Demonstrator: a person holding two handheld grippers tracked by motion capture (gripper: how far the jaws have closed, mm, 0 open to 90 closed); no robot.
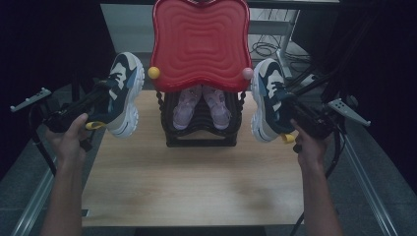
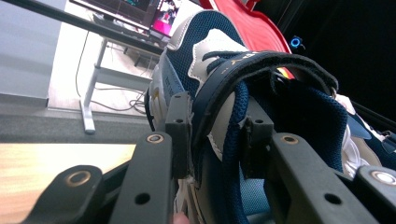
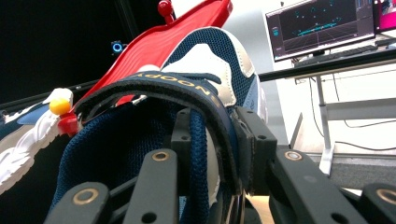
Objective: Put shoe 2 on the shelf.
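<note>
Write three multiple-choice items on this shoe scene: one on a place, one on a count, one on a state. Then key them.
1. Where is the pink pair of shoes?
A. In the black rack under the red tray
B. On top of the tray
C. On the floor

2. How many navy and white sneakers are lifted off the wooden table?
A. One
B. Two
C. Four

3. How does the left tool stand?
A. Open and bare
B. Lying on the table
C. Clamped on the left sneaker

Key: 1 A, the pink pair sits below the tray, inside the rack. 2 B, the left sneaker and the right sneaker, which the right tool grips, hang beside the rack. 3 C, its jaws press on the collar by the strap.
</note>
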